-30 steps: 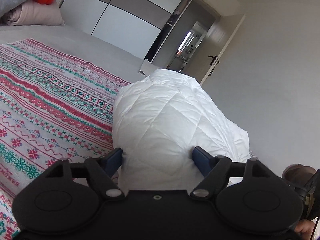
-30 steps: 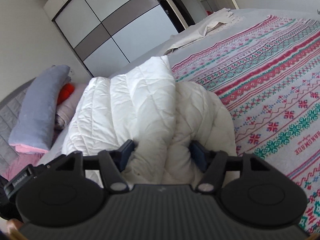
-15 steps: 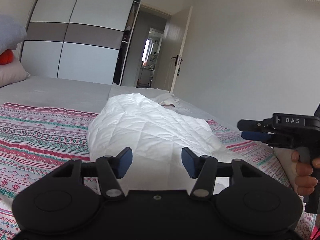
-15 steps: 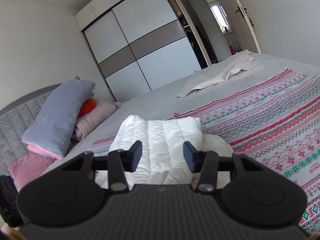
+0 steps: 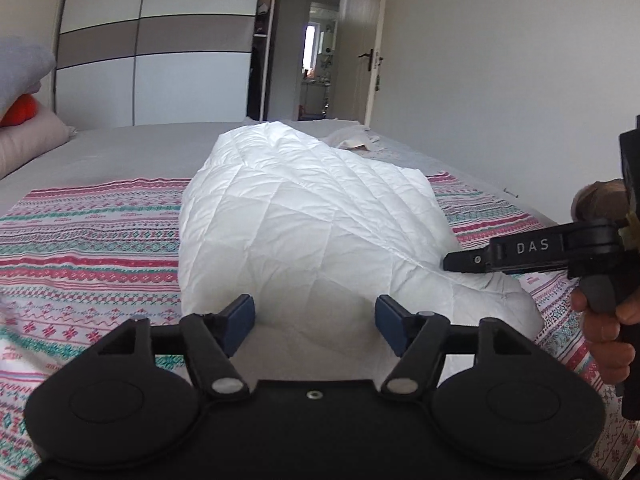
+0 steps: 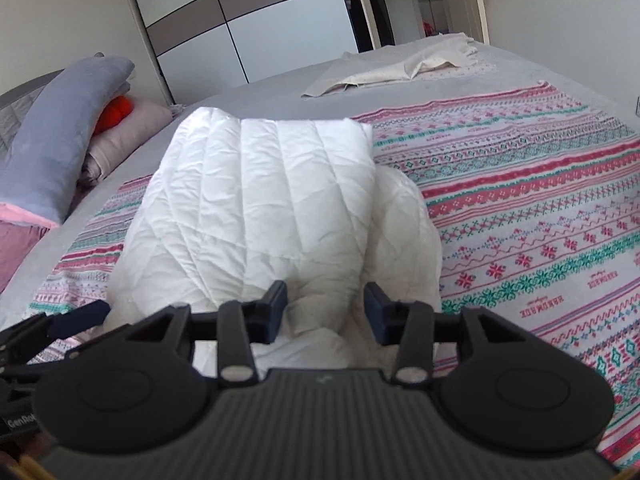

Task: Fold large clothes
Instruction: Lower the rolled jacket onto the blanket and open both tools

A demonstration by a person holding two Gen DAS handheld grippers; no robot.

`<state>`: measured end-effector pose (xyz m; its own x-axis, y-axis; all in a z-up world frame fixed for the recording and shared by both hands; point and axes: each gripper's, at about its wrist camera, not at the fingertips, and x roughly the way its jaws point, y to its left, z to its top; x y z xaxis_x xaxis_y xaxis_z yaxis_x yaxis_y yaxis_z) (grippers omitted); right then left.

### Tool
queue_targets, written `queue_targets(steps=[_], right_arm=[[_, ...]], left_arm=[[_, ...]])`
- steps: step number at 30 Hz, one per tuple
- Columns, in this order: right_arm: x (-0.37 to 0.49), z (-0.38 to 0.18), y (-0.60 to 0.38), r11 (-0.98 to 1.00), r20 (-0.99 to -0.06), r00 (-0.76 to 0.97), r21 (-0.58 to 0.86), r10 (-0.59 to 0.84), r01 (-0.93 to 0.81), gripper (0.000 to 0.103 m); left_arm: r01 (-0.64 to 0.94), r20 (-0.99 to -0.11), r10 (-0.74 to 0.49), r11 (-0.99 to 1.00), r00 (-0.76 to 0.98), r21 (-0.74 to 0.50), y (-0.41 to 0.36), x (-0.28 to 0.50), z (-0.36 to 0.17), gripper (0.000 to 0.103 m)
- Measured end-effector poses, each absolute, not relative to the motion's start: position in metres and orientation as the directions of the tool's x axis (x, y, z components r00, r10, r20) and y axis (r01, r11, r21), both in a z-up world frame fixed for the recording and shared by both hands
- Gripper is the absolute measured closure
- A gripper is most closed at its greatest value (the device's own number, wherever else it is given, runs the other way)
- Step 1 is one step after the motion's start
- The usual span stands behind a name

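Note:
A white quilted garment [image 5: 304,224] lies folded in a thick bundle on the patterned blanket [image 5: 88,248]; it also shows in the right wrist view [image 6: 260,208]. My left gripper [image 5: 314,324] is open and empty, just before the bundle's near edge. My right gripper [image 6: 325,314] is open and empty at the bundle's near end. The right gripper also shows in the left wrist view [image 5: 520,254] at the bundle's right side, held by a hand. The left gripper's finger [image 6: 76,316] shows at the lower left of the right wrist view.
The bed has a grey sheet [image 6: 280,80] and a red, green and white patterned blanket [image 6: 540,208]. A beige cloth [image 6: 400,68] lies at the far end. Pillows [image 6: 60,128] are stacked at the left. A wardrobe [image 5: 160,60] and an open door [image 5: 372,64] stand beyond.
Both grippers let go of the white bundle and drew back from it. The bundle now rests on the bed. Both cameras levelled out and the right gripper came into the left wrist view.

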<state>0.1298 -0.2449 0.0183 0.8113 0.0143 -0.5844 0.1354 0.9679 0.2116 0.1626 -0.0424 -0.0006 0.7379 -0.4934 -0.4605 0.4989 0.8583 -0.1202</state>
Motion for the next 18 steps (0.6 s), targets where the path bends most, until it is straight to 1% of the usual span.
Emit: queue_targets(steps=[1, 2, 4, 7, 11, 14, 15, 18], right_arm=[[0.127, 0.022, -0.243, 0.971, -0.579, 0.816, 0.199, 0.006, 0.134, 0.057], [0.123, 0.024, -0.242, 0.973, -0.574, 0.819, 0.189, -0.002, 0.134, 0.051], [0.119, 0.026, -0.244, 0.975, -0.573, 0.82, 0.173, -0.014, 0.138, 0.051], [0.11, 0.03, -0.244, 0.973, -0.569, 0.822, 0.182, -0.012, 0.14, 0.049], [0.093, 0.035, -0.241, 0.974, -0.551, 0.834, 0.175, -0.024, 0.143, 0.041], [0.08, 0.033, -0.234, 0.978, -0.545, 0.837, 0.144, -0.049, 0.151, 0.037], [0.076, 0.033, -0.231, 0.979, -0.543, 0.837, 0.135, -0.058, 0.155, 0.035], [0.067, 0.032, -0.225, 0.978, -0.536, 0.84, 0.118, -0.082, 0.171, 0.03]], left_arm=[[0.486, -0.475, -0.477, 0.867, 0.74, -0.114, -0.044, 0.159, 0.001, 0.032], [0.47, -0.489, -0.458, 0.876, 0.742, -0.108, -0.044, 0.157, 0.002, 0.031], [0.441, -0.509, -0.428, 0.892, 0.747, -0.102, -0.046, 0.151, 0.003, 0.025], [0.406, -0.523, -0.39, 0.909, 0.758, -0.091, -0.045, 0.143, 0.006, 0.024], [0.376, -0.528, -0.352, 0.924, 0.773, -0.065, -0.043, 0.133, 0.01, 0.023], [0.35, -0.542, -0.331, 0.934, 0.773, -0.071, -0.041, 0.126, 0.011, 0.014], [0.34, -0.545, -0.323, 0.937, 0.774, -0.072, -0.041, 0.125, 0.011, 0.011], [0.303, -0.56, -0.283, 0.951, 0.779, -0.058, -0.041, 0.122, 0.009, 0.009]])
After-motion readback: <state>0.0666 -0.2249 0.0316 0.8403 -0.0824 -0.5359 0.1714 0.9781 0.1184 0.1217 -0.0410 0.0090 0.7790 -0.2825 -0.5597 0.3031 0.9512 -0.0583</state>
